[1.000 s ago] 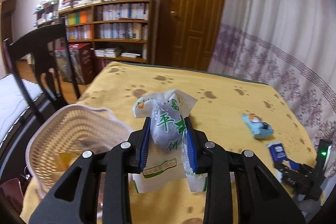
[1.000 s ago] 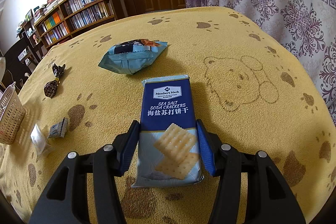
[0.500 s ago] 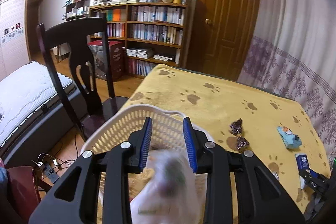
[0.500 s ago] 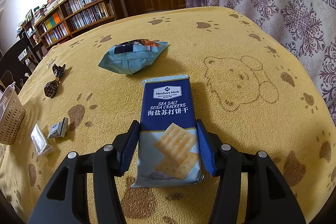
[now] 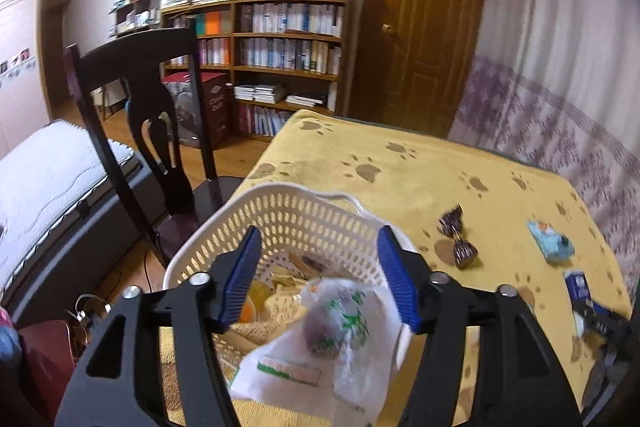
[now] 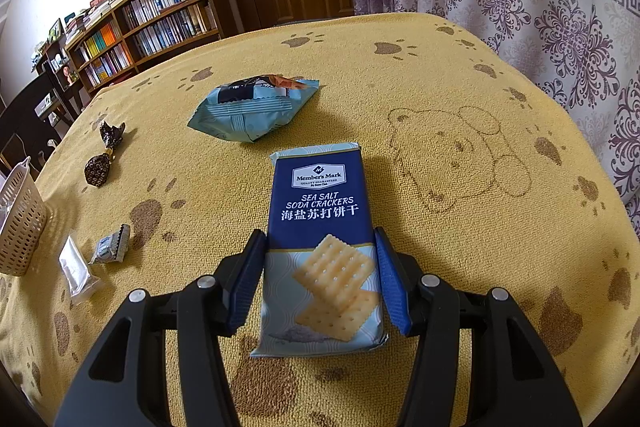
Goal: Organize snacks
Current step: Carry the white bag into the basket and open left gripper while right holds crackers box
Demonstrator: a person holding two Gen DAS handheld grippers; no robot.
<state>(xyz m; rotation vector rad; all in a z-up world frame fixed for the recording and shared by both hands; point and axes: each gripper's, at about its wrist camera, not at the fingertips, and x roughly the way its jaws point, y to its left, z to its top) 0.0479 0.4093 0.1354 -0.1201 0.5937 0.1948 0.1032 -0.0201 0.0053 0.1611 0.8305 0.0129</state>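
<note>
My left gripper (image 5: pixel 319 239) hangs open over the white plastic basket (image 5: pixel 304 191) at the table's left edge. A white packet holding a purple pastry (image 5: pixel 332 339) lies loose below the fingers, at the basket's near rim, on top of other snacks. My right gripper (image 6: pixel 320 239) is shut on a blue Member's Mark soda crackers pack (image 6: pixel 320 211), which lies flat on the yellow tablecloth with a pad touching each side. Beyond it lies a light-blue snack bag (image 6: pixel 252 107).
Two dark wrapped candies (image 6: pixel 106 155), a small grey wrapped sweet (image 6: pixel 112 247) and a clear sachet (image 6: pixel 76 271) lie left of the crackers, near the basket (image 6: pixel 20 227). A dark wooden chair (image 5: pixel 140 115) and a bed (image 5: pixel 48 167) stand past the table's left edge.
My left gripper carried the pastry packet over the basket, opened and let it drop there. The right gripper and the crackers pack have not moved.
</note>
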